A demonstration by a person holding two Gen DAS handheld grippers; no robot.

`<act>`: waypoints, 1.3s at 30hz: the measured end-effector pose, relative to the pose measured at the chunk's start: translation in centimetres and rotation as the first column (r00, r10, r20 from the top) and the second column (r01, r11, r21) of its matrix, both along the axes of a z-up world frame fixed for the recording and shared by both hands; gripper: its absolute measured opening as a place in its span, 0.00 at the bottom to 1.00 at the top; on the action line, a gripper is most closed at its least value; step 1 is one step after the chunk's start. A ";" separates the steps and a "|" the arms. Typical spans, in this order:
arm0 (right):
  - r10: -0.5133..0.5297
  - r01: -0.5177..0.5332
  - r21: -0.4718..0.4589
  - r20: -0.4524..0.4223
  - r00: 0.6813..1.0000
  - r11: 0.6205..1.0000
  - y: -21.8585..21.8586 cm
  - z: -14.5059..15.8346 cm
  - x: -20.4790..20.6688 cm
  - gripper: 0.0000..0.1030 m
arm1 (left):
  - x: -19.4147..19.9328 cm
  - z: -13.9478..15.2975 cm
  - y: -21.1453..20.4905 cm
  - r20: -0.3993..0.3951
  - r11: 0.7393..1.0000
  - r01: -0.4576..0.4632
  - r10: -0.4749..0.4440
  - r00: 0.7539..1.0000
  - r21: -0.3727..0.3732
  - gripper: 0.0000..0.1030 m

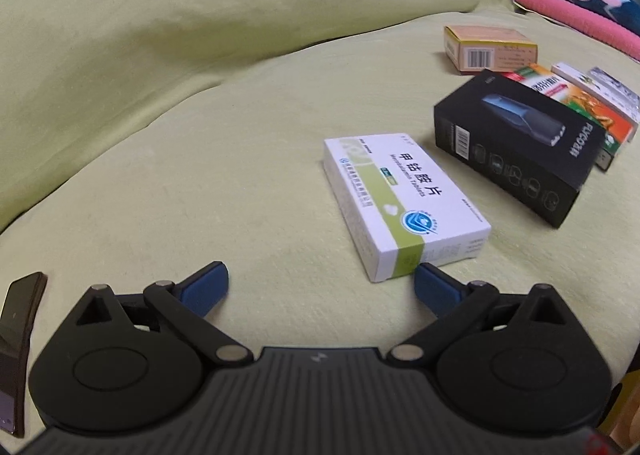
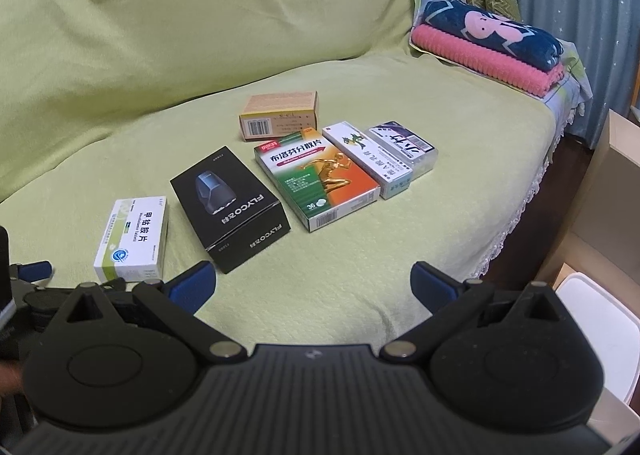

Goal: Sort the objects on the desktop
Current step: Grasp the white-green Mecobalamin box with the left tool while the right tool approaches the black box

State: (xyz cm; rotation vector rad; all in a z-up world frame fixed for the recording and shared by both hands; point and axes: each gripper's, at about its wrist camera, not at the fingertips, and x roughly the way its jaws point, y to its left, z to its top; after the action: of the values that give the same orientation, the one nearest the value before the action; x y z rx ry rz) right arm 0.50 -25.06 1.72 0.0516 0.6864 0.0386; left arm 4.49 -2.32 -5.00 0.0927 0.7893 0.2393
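Several boxes lie on a green-covered sofa seat [image 2: 360, 275]. A white and green medicine box [image 1: 404, 203] [image 2: 132, 239] lies nearest, just beyond my left gripper's right fingertip. Then come a black FLYCO box [image 1: 516, 147] [image 2: 230, 207], a green and orange medicine box [image 2: 320, 179], a white narrow box [image 2: 368, 159], a clear-wrapped pack [image 2: 404, 145] and a tan box [image 1: 488, 49] [image 2: 280, 115] behind them. My left gripper [image 1: 322, 287] is open and empty. My right gripper [image 2: 312, 283] is open and empty, in front of the row.
Folded pink and dark blue towels [image 2: 492, 47] lie at the sofa's far right end. The seat's lace-trimmed edge [image 2: 516, 215] drops to the floor at right, by a white bin [image 2: 600, 331]. A dark phone-like object [image 1: 16, 347] lies at far left.
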 end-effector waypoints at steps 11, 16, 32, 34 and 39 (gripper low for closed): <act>-0.008 0.008 0.004 -0.002 1.000 1.000 -0.1 -0.2 0.4 1.00 | 2.0 0.0 -4.7 0.034 0.997 0.076 -0.076 0.997 0.004 0.98; -0.010 0.010 -0.002 -0.002 1.000 1.000 -0.4 -0.5 0.9 1.00 | 3.4 -0.9 -4.6 0.003 0.998 0.056 -0.056 0.998 0.024 0.85; 0.181 -0.177 -0.108 0.020 0.983 0.978 3.2 -1.0 4.9 0.99 | 0.1 1.6 1.7 -0.014 0.968 0.248 -0.249 0.968 -0.020 0.73; 0.230 -0.224 -0.154 0.020 0.973 0.962 4.4 -1.3 5.7 0.99 | -0.6 1.6 2.5 -0.030 0.967 0.253 -0.253 0.967 -0.017 0.73; 0.329 -0.326 -0.227 -0.025 0.944 0.918 7.0 -2.3 8.0 0.99 | -1.5 1.3 4.0 -0.053 0.970 0.238 -0.240 0.969 -0.042 0.73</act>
State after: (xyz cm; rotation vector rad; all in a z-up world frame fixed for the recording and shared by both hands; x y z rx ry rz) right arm 8.53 -18.06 -0.61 -0.2863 0.6757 0.2826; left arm 3.03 1.64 -3.73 0.1607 0.8312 -0.0059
